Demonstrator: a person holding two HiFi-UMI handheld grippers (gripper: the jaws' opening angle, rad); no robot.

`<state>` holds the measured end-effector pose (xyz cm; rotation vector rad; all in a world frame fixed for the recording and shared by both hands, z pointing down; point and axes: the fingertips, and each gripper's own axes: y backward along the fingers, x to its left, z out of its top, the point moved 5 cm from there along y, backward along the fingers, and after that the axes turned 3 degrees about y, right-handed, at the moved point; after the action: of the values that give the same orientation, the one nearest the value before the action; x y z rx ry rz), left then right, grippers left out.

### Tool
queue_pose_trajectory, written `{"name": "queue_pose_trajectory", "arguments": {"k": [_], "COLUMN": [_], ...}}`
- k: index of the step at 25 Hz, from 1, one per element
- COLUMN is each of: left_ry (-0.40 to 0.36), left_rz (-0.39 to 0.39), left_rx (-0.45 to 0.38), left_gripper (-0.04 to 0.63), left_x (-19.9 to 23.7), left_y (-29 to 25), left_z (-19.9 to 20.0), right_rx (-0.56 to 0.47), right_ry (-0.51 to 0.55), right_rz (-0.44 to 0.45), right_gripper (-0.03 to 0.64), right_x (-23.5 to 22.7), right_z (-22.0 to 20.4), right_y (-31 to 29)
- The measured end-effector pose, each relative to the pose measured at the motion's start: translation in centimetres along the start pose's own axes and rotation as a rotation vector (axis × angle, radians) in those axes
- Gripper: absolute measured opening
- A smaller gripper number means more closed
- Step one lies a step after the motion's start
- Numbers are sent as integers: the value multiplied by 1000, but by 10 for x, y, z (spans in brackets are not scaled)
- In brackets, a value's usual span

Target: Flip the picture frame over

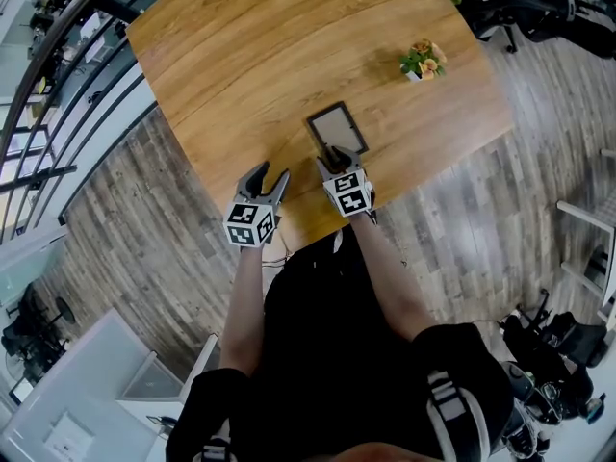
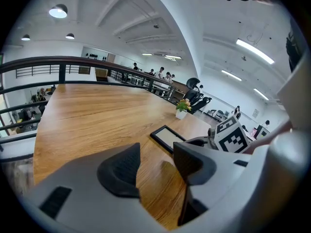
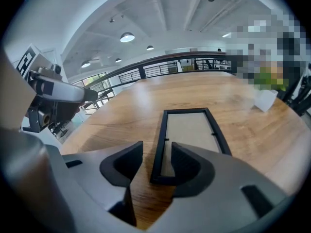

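Note:
A black picture frame [image 1: 337, 128] with a pale grey panel lies flat on the wooden table [image 1: 241, 46], near its front edge. My right gripper [image 1: 333, 158] is at the frame's near end. In the right gripper view its jaws straddle the left rail of the frame [image 3: 192, 132] at the near corner: the left pad stands clear of the rail and the right one sits over the panel, so the right gripper [image 3: 156, 161] is open. To the frame's left, my left gripper [image 1: 269, 177] hovers open over bare wood, with nothing between its fingers [image 2: 121, 171]. The frame [image 2: 167, 137] lies beyond it to the right.
A small white pot of orange flowers [image 1: 422, 61] stands at the table's far right. The table's front edge [image 1: 318, 229] runs just under both grippers. A dark railing [image 1: 67, 85] borders the left side. Office chairs and people are far behind.

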<state>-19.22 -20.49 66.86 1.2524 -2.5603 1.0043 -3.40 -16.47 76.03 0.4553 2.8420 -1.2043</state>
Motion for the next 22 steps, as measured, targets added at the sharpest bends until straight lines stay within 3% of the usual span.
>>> {"name": "queue_pose_trajectory", "arguments": {"k": [9,22], "left_ry": [16,18], "left_rz": [9,-2], "left_rx": [8,22], "left_gripper": [230,230], "left_x": [4,0], "left_y": [4,1], "left_z": [-8,-12], "right_rx": [0,16], "right_ry": [40,135], "right_rz": [-92,-174], "right_gripper": [127,117], "right_x": [-1,3], "right_z": [-3,-3], "right_y": [-1,-3]}}
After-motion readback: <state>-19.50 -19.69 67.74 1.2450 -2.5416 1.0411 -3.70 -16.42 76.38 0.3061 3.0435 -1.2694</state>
